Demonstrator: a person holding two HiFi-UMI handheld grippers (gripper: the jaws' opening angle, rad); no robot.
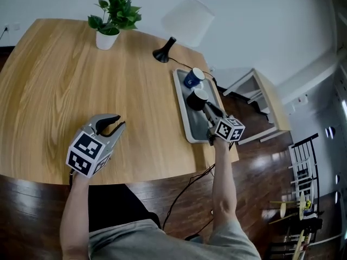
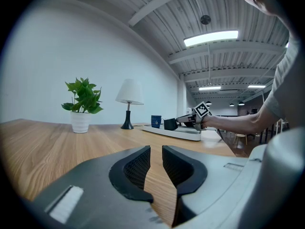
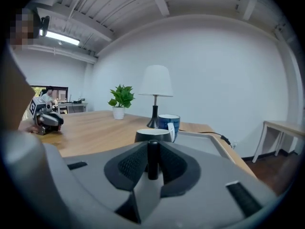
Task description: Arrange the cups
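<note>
Right tongs: the right tongs point(image 3: 153, 152) are almost fully closed on the handle point(image 3: 153, 165) of the black cup point(image 3: 152, 135). The handle stands upright between the two pads, and the cup body is just in front of them.
Left tongs: the left tongs point(image 2: 156, 150) lie low on the worktop point(image 1: 65, 91), well apart from the cups. The jaws stand a narrow gap apart with nothing between them; only the wood shows through.
Black cup: it is at the middle of the tray point(image 1: 196, 128), which lies at the right edge of the worktop. I cannot tell if its bottom touches the tray or hangs just above it.
Blue cup: the blue cup point(image 1: 193, 78) stands at the far end of the same tray, just beside the black one and near the lamp point(image 1: 187, 20).
How it handles: I judge the black cup to be a glazed ceramic mug. It is stiff, smooth and rather heavy for its size, and it can chip if it knocks the blue cup or the tray rim.
Where to hold: the handle seems a good place, because the pads have a grid pattern and the loop stops the cup from sliding out. But the weight hangs forward of the grip, so the cup may tilt or swing around the handle.
Care: it wants an upright carry, a soft landing and a small gap to the blue cup.
</note>
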